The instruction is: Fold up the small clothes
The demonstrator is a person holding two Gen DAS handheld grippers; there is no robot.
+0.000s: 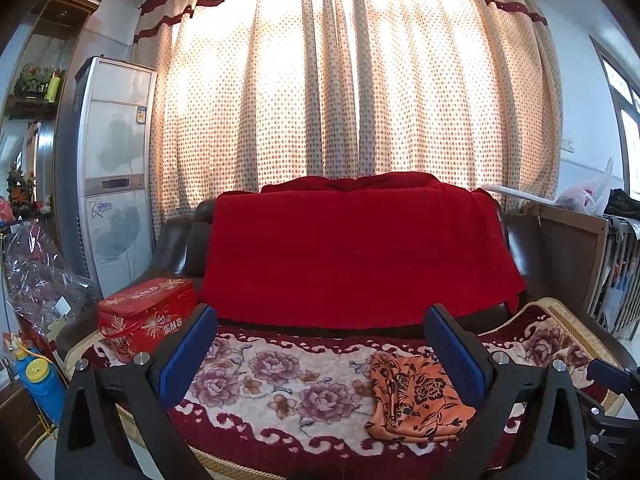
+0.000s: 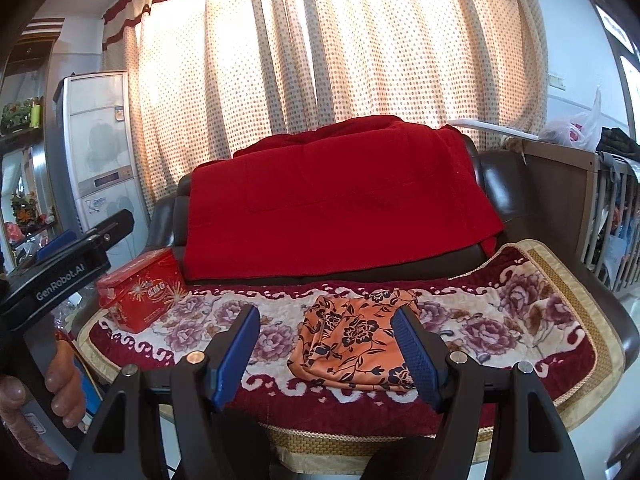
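Sofa back draped with red blanket. Floral seat cover carries folded orange floral garment, right edge hidden behind pad. Red tin left. Left hand-held gripper spread, empty; right hand-held gripper spread, empty.

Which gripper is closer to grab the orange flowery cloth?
Probably right. The orange floral cloth lies between the right gripper's open fingers; the left gripper sees it off to one side.

Orange black-flowered cloth; maroon-and-cream rose-patterned mat; red throw; dotted cream curtain
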